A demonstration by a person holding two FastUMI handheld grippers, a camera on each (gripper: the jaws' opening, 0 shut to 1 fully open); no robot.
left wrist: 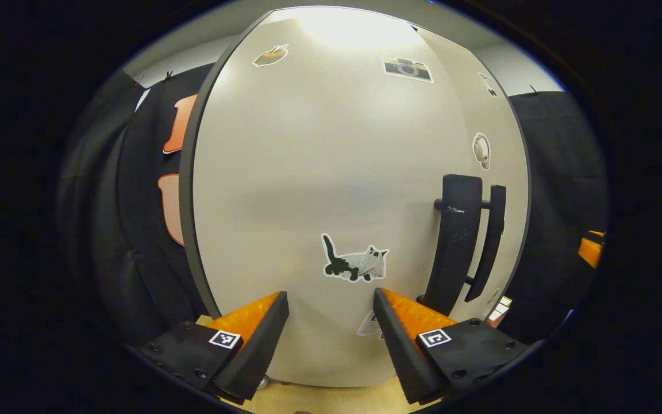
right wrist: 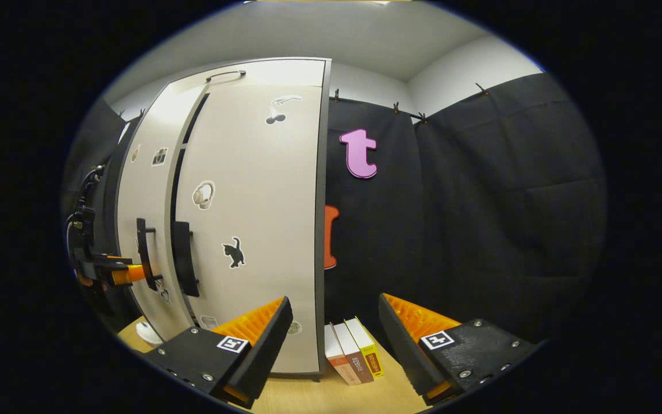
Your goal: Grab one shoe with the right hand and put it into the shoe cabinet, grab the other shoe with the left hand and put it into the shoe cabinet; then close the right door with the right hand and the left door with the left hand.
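**Left door nearly home, both hand-held grippers empty**

We're right up against the shoe cabinet (right wrist: 239, 218) now, and the shoes are out of sight, presumably inside behind the doors. In the left gripper view the left door (left wrist: 331, 190) fills our sight, with the left hand-held gripper (left wrist: 331, 322) spread wide, nothing between its fingers, pointed at the panel just beside the dark bar handle (left wrist: 457, 241). From the right gripper view we can see that gripper (right wrist: 121, 275) reaching in at the handles; whether it touches the door we cannot tell.

Our read: this is the closing push on the left door. A dark gap between the two doors suggests it isn't quite flush. Best to press flat on the panel near the handle side, steady and square, so the door swings in without bouncing.

The right door (right wrist: 256, 230) looks closed. The right hand-held gripper (right wrist: 334, 330) is spread open too, hanging back, aimed past the cabinet's edge.

Materials: the doors are smooth, matte, pale panels with dark edging, dotted with stickers, including a cat sticker (left wrist: 357, 263). The handles are rigid, flat, dark bars on short posts. Three slim books (right wrist: 354, 353) lie on the light wood desk (right wrist: 331, 397) beside the cabinet.
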